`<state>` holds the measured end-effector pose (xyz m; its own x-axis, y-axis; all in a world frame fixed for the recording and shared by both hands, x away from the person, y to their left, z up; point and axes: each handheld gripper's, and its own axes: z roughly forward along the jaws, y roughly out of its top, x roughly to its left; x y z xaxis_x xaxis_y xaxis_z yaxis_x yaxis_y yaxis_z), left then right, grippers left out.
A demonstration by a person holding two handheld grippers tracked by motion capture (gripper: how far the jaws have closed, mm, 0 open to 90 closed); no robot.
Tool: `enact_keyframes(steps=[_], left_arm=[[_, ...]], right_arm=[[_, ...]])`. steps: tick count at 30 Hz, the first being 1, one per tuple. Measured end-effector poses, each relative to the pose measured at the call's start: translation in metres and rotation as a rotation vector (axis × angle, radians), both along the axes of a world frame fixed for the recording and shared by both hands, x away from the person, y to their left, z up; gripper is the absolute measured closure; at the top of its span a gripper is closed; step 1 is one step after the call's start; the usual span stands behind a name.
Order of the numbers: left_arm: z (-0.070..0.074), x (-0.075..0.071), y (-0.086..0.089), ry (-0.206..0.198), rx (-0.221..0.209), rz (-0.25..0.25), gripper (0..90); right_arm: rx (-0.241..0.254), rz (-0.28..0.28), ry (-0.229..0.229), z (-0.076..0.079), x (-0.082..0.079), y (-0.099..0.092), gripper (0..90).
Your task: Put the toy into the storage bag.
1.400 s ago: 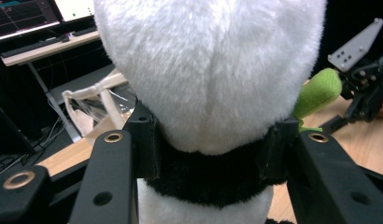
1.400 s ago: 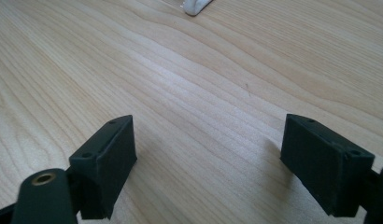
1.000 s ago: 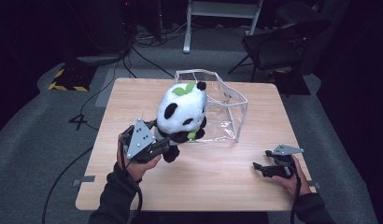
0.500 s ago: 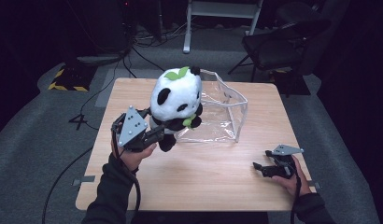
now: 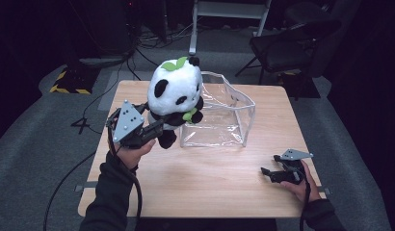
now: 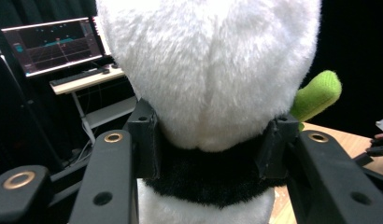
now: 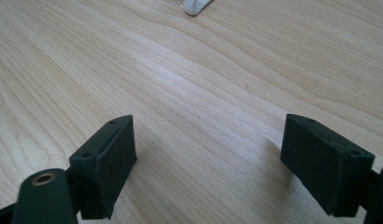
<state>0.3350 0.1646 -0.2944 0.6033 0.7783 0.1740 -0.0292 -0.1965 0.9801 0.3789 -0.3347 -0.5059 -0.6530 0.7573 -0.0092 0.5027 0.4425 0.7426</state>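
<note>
Plush fabric, white and black, is what the left gripper (image 5: 154, 131) is clamped on in the high view: a toy panda (image 5: 175, 94) is held upright above the left half of the wooden table (image 5: 210, 192), just left of a clear plastic bag (image 5: 219, 115) that stands open. The right gripper (image 5: 269, 174) is seen resting low at the near right, well apart from both.

In the left gripper view, the panda (image 6: 208, 70) is pinched at its black neck band between both pads, the white head bulging above them (a green leaf pokes out at right).

In the right gripper view, the jaws are spread wide with nothing between them over bare table (image 7: 189, 93).

The toy is judged light, soft and compressible, unlikely to slip or break; the narrow neck is judged the surest hold.
</note>
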Motion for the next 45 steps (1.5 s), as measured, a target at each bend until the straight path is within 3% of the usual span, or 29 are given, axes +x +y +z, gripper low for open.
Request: enact_keyframes(steps=[11,21,33,45], left_arm=[[0.019,0.019,0.003,-0.011,0.006,0.030,51.8],[0.034,0.044,-0.008,0.003,0.016,0.037,51.8],[0.045,0.079,-0.035,0.036,0.038,0.048,51.7],[0.051,0.100,-0.064,0.051,0.069,0.057,51.6]], right_arm=[[0.000,0.000,0.000,0.000,0.000,0.000,18.0],[0.000,0.000,0.000,0.000,0.000,0.000,18.0],[0.000,0.000,0.000,0.000,0.000,0.000,18.0],[0.000,0.000,0.000,0.000,0.000,0.000,18.0]])
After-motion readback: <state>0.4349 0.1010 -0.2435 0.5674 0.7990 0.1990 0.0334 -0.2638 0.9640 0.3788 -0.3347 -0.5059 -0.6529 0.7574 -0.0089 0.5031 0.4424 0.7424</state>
